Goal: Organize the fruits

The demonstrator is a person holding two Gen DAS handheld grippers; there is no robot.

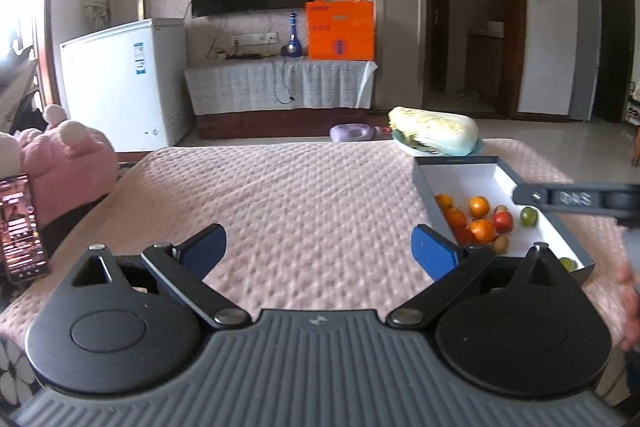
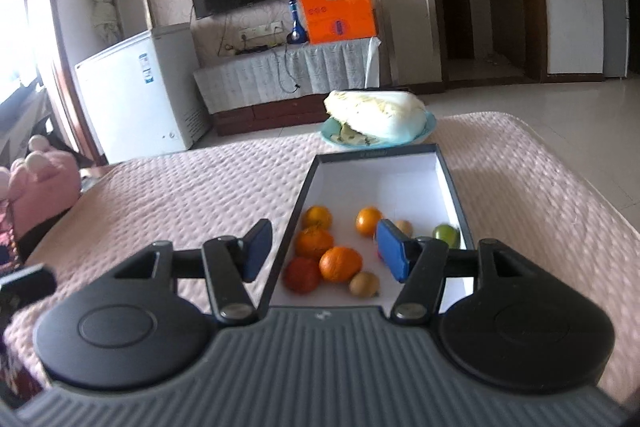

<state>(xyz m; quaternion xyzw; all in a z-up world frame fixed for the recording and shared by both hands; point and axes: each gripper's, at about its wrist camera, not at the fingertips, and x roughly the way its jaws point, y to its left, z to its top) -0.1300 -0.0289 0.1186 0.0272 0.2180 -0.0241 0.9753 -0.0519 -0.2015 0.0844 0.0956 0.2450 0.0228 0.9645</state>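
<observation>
Partly hidden: red fruit [image 2: 378, 254] behind blue pad [image 2: 394, 255].

Right wrist view: the box [image 2: 384, 179] lies at centre frame on the table [image 2: 520, 179], its near half holding the fruits [image 2: 340, 263], clustered toward its left wall. Behind the box, touching its far edge, sits a plate [image 2: 428, 125] bearing a cabbage [image 2: 380, 115]. At far left, a plush toy [image 2: 44, 175] lies beside the table's edge. In the upper frame, beyond the table, a chest freezer [image 2: 136, 91] stands left of a cabinet [image 2: 288, 75].
</observation>
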